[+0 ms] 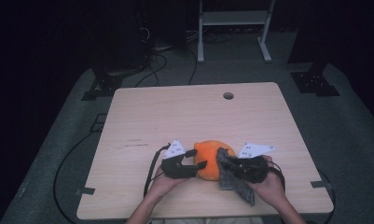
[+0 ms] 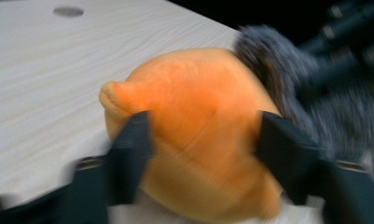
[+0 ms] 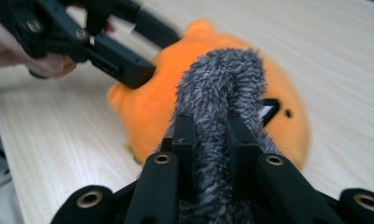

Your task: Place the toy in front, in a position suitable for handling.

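High view: the wooden table (image 1: 184,116) carries an orange plush toy (image 1: 208,156) near your edge, between your two hands. Your left gripper (image 1: 199,158) reaches the toy from its left; your right gripper (image 1: 224,161) comes from the right with a grey fuzzy cloth (image 1: 231,179) that lies against the toy's right side and hangs down toward you.

Left gripper view: both black jaws stand partly open, one on each flank of the orange plush toy (image 2: 198,135); blur hides whether the pads press on it. The grey fuzzy cloth (image 2: 278,70) lies behind the toy.

Right gripper view: your jaws are closed tightly on the grey fuzzy cloth (image 3: 219,93), which drapes over the orange plush toy (image 3: 147,107). The left gripper (image 3: 142,51) touches the toy's far side.
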Demonstrator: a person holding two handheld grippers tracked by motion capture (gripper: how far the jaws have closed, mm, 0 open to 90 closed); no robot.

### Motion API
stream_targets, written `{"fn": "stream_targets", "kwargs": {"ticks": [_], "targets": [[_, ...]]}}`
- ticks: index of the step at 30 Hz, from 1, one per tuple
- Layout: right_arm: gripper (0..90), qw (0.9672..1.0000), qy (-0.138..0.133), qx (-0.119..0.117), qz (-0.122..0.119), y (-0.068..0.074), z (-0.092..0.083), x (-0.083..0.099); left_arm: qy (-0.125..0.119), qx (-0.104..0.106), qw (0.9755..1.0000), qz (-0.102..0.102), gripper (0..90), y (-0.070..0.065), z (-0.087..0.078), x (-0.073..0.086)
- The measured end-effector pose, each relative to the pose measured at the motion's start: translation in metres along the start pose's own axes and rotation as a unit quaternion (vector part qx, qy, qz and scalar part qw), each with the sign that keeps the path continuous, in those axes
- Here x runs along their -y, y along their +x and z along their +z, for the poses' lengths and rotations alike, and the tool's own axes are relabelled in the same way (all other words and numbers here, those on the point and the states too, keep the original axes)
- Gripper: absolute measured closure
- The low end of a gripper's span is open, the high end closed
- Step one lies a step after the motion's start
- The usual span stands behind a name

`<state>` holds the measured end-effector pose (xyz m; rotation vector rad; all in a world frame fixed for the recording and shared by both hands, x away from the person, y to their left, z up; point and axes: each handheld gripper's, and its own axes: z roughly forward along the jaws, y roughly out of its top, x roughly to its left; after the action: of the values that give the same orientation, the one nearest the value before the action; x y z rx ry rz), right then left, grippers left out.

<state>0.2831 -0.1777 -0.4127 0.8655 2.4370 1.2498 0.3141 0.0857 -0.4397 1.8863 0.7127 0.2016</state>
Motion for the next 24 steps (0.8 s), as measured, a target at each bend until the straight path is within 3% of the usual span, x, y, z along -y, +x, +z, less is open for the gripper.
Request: {"fn": "stream_targets", "kwargs": {"ticks": [1,2,6,10,12,13,14,15,18,20,21,23,24], "targets": [[76.2,1.0000,0.004,-0.005,-0.008,0.003,0.001,0.000,0.004,-0.012,0.9999,-0.007,29.0,-0.003,0.005,0.001],[76.1,0.9999,0.004,-0.005,-0.010,0.006,0.001,-0.002,0.005,-0.023,0.9997,0.009,31.9,-0.006,0.006,0.002],[76.2,0.9994,-0.032,0.000,-0.013,0.006,-0.007,-0.010,0.013,-0.028,0.9981,0.053,41.6,-0.015,0.007,0.002],[76.4,0.9996,-0.024,0.008,-0.013,0.000,-0.006,-0.010,0.018,-0.027,0.9965,0.077,43.5,-0.019,0.005,0.003],[76.7,0.9997,-0.010,0.015,-0.015,-0.005,-0.006,-0.005,0.015,-0.015,0.9976,0.066,38.3,-0.017,0.002,0.001],[77.0,0.9992,0.004,0.028,-0.027,-0.006,-0.008,0.000,-0.007,0.004,1.0000,0.003,33.4,-0.011,-0.003,-0.004],[77.0,0.9992,0.004,0.028,-0.027,-0.006,-0.008,0.000,-0.007,0.004,1.0000,0.003,26.4,-0.011,-0.003,-0.004],[77.1,0.9989,0.014,0.028,-0.034,-0.003,-0.010,0.004,-0.014,0.001,0.9987,-0.049,23.1,-0.005,-0.003,-0.006],[77.1,0.9994,0.014,0.010,-0.030,-0.002,-0.012,0.005,0.002,0.003,0.9983,-0.058,23.5,-0.003,0.003,-0.004],[77.1,0.9995,0.004,0.001,-0.030,0.000,-0.014,-0.001,0.006,0.000,0.9995,-0.030,30.6,-0.009,0.010,0.001],[77.1,0.9997,-0.006,-0.003,-0.024,0.001,-0.015,-0.005,0.006,0.000,0.9995,-0.030,33.7,-0.009,0.010,0.001],[77.1,0.9996,-0.016,-0.006,-0.021,0.001,-0.016,-0.009,0.013,-0.008,0.9999,0.005,35.8,-0.014,0.010,0.000],[76.9,0.9995,-0.018,-0.007,-0.026,0.002,-0.014,-0.014,0.019,-0.019,0.9990,0.034,38.9,-0.018,0.009,0.000]]}}
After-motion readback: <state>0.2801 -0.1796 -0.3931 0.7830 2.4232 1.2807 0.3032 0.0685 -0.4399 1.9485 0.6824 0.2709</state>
